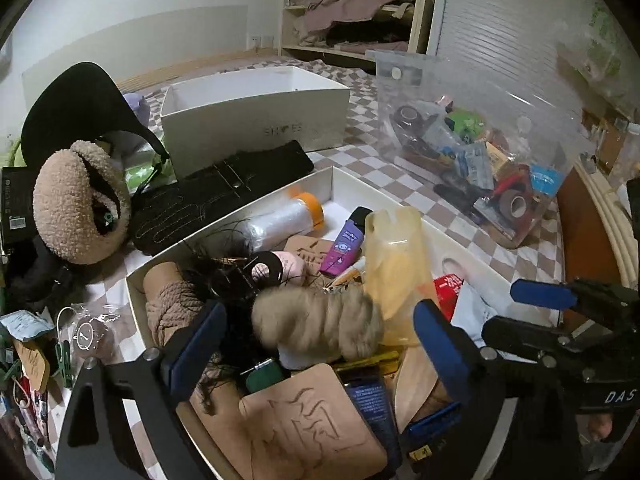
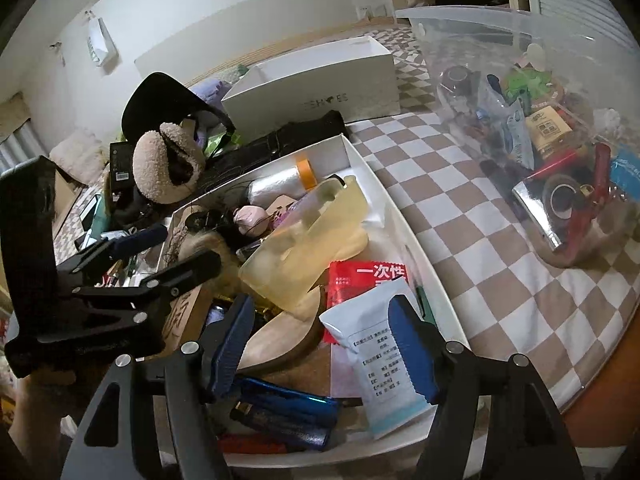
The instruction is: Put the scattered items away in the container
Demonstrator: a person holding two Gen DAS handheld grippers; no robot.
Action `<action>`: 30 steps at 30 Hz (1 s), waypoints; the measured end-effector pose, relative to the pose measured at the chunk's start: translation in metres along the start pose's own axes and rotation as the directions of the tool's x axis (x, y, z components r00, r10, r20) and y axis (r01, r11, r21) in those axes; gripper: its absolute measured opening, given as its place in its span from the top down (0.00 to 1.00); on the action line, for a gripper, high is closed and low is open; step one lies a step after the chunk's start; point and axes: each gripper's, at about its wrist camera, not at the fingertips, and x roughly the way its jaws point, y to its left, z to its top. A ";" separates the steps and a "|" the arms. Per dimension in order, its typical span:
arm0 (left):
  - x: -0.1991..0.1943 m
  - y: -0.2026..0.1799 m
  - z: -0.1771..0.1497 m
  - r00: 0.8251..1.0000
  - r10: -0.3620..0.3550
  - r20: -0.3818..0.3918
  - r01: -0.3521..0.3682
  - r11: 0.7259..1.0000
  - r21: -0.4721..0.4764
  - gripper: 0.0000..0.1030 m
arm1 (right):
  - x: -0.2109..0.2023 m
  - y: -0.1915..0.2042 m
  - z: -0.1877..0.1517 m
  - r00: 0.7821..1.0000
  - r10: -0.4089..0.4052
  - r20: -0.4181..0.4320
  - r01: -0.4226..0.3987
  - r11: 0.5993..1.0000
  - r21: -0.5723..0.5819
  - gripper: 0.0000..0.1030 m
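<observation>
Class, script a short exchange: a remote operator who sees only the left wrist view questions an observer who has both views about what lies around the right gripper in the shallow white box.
Operator: My view shows the right gripper only from the side. What is between its fingers?
Observer: The right gripper is open over a white packet with black printed text. The pads are not pressing it.
Operator: Is anything hidden from me at the near end of the box?
Observer: Yes. A thin red item lies along the near wall of the shallow white box, just below a shiny blue pack.
</observation>
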 end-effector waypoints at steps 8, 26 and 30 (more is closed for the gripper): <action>-0.009 0.003 0.000 1.000 -0.002 0.012 0.002 1.000 -0.010 0.07 | -0.001 0.005 -0.005 1.000 0.002 -0.003 -0.002 1.000 -0.003 0.32; -0.044 0.009 -0.006 0.998 0.019 0.062 -0.018 1.000 -0.022 0.00 | -0.023 0.018 -0.012 0.992 -0.080 0.095 0.081 0.997 -0.013 0.00; -0.052 0.014 -0.010 0.997 0.025 0.071 -0.023 0.999 -0.033 0.00 | -0.023 0.021 -0.017 0.992 -0.089 0.088 0.091 0.996 -0.014 0.00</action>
